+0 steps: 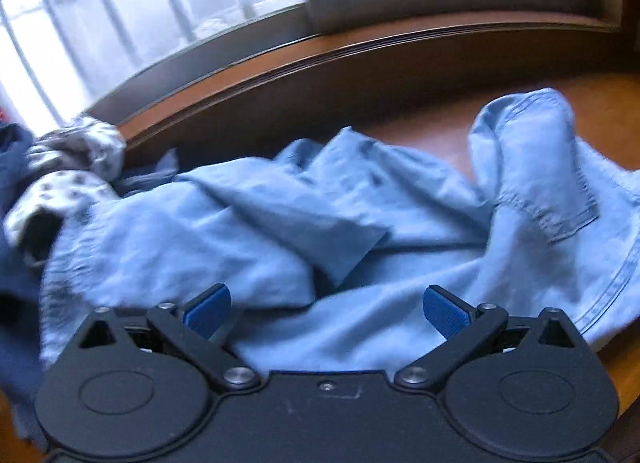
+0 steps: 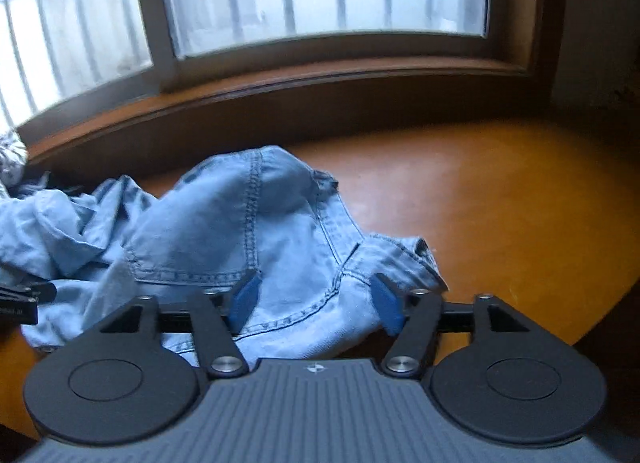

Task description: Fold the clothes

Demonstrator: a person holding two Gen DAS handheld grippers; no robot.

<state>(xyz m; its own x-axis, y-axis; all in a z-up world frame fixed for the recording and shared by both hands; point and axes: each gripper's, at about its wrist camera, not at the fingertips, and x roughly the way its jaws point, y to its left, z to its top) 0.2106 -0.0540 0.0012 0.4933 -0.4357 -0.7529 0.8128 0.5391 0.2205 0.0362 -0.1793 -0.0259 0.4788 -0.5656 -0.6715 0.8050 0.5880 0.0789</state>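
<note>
From the left wrist camera I see my left tongs (image 1: 327,305) spread wide, blue pads apart with nothing pinched; the denim shirt (image 1: 248,223) lies under and ahead of them in a rumpled heap on the wooden worktop (image 1: 432,131). One part of it stands up in a hump at the right, with a stitched hem hanging off it. No flat panel, no straight fold line shows anywhere. At the left edge a spotted cloth (image 1: 68,167) and something dark blue (image 1: 16,167) sit in a pile against the window ledge (image 1: 280,75); I take those for garments waiting their turn, though I can't tell what they are.

From the right wrist camera my right tongs (image 2: 316,299) also stand apart, pads clear of the cloth, with a seamed part of the shirt (image 2: 248,223) lying between and below them but not gripped. The shirt is bunched up here too, peaked in the middle, seams running every way. To its right the worktop (image 2: 500,203) is bare wood.

My judgement: the folding of this shirt has barely begun. It is laid down but not spread out; I'd still have to flatten it, then fold it, and the pile at the left looks untouched.
</note>
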